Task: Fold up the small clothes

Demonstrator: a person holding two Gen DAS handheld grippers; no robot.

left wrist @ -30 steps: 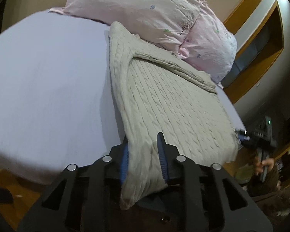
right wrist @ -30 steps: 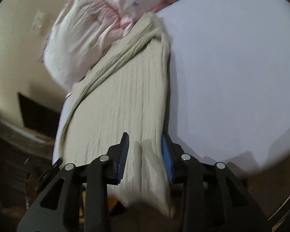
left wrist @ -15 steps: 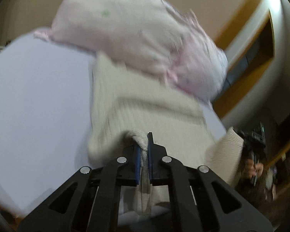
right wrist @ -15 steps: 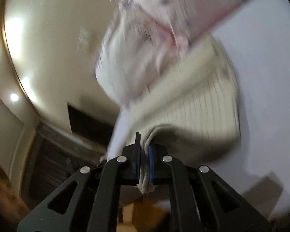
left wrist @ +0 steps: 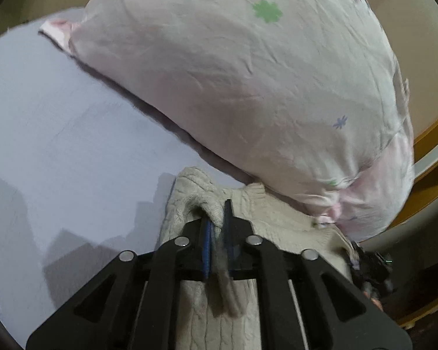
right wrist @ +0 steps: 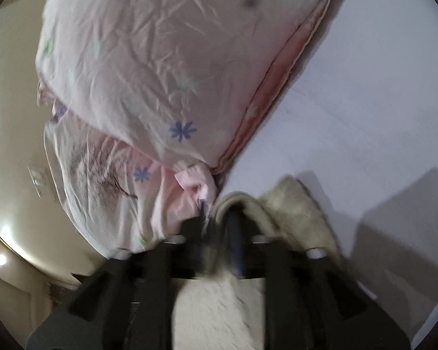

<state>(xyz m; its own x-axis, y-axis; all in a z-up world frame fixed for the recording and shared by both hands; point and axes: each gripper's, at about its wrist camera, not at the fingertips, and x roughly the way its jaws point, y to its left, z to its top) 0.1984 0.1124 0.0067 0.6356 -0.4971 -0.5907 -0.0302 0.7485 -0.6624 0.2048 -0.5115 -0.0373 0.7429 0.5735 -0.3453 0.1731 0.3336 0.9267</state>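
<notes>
A cream cable-knit sweater (left wrist: 277, 221) lies on the lilac bed sheet (left wrist: 58, 134), its far end against the pillows. My left gripper (left wrist: 216, 218) is shut on a fold of the sweater's hem, carried over the garment up to its top edge. My right gripper (right wrist: 220, 221) is blurred but shut on the other hem corner of the sweater (right wrist: 295, 204), right beside the pillow's corner. The knit bunches over both pairs of fingertips and hides the layer beneath.
A large pink pillow with flower prints (left wrist: 248, 73) fills the space just ahead; it also shows in the right wrist view (right wrist: 149, 73) on a second pillow (right wrist: 102, 180). A wooden bed frame (left wrist: 429, 143) runs at the right. Open sheet (right wrist: 365, 102) lies beside the sweater.
Both grippers closed on the sweater's lower hem, lifted it, and carried it forward over the garment to the pillows. The pillows now loom much closer.
</notes>
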